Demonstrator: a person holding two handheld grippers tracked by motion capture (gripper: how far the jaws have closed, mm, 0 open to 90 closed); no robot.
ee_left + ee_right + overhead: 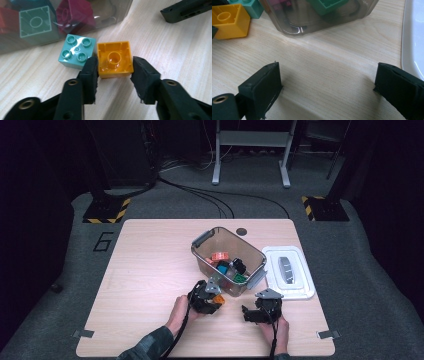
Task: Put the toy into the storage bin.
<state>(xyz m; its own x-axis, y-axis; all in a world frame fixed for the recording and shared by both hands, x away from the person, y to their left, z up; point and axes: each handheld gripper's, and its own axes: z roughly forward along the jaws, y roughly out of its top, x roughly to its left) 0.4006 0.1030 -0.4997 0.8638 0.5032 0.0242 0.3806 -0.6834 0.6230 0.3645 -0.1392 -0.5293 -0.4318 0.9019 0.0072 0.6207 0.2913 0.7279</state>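
Grey carpet floor (pixel 350 270), dark room, metal stand legs (pixel 250 155), hazard-striped bases (pixel 106 211)

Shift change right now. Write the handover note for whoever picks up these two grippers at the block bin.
Left gripper: jaws around the orange block, which lies hollow side up on the table; the pads look to be touching its sides, and it is not lifted.
Right gripper: open, holding nothing, over bare table near the white lid.
Teal block: studs up, right beside the orange one, in front of the clear bin.
Done: more blocks sit in the bin.
Left: probably both loose blocks still need handling; which way they go I cannot tell.
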